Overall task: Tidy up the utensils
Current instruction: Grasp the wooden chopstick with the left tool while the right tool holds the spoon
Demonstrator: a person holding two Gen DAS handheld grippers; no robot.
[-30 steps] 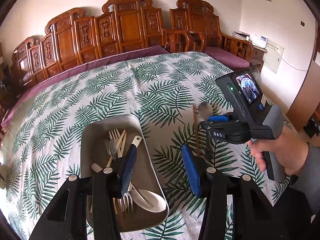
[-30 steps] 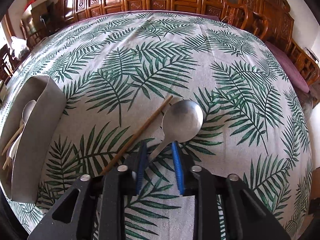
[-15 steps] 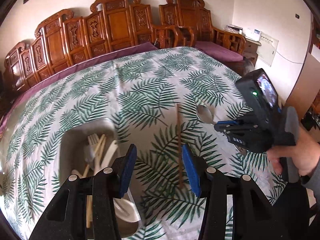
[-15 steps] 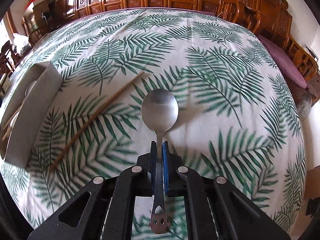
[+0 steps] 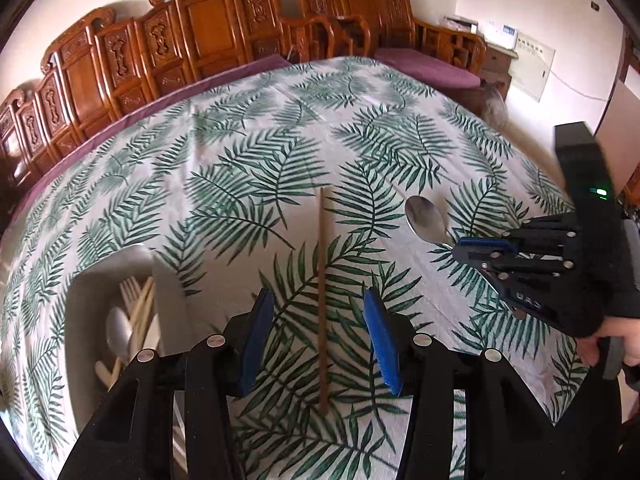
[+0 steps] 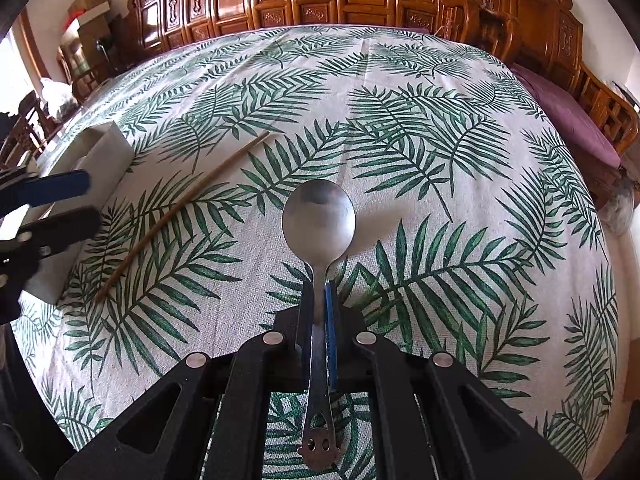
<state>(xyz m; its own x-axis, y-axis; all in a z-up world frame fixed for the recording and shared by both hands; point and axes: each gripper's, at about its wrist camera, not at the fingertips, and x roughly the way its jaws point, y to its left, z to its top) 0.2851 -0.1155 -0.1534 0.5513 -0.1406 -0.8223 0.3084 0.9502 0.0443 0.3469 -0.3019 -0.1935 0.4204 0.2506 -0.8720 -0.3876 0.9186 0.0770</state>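
Note:
My right gripper [image 6: 320, 296] is shut on the handle of a metal spoon [image 6: 319, 222], whose bowl points away from me just above the leaf-print cloth. The left wrist view shows the same spoon [image 5: 425, 218] in the right gripper [image 5: 466, 246] at the right. My left gripper [image 5: 318, 336] stands open over a single wooden chopstick [image 5: 321, 300], which lies on the cloth in line with the gap between its blue pads. To the left is a grey tray [image 5: 112, 264] holding several forks and spoons. The chopstick [image 6: 184, 212] also shows beside the left gripper [image 6: 76, 206].
The round table carries a leaf-print tablecloth [image 5: 248, 152]. Carved wooden chairs [image 5: 208, 28] ring its far side. A person's hand [image 5: 616, 340] holds the right gripper at the right edge. The tray [image 6: 104, 152] sits near the table's left rim.
The right gripper closed on the spoon's handle and now holds it. The left gripper moved right from above the tray to above the chopstick, and lower.

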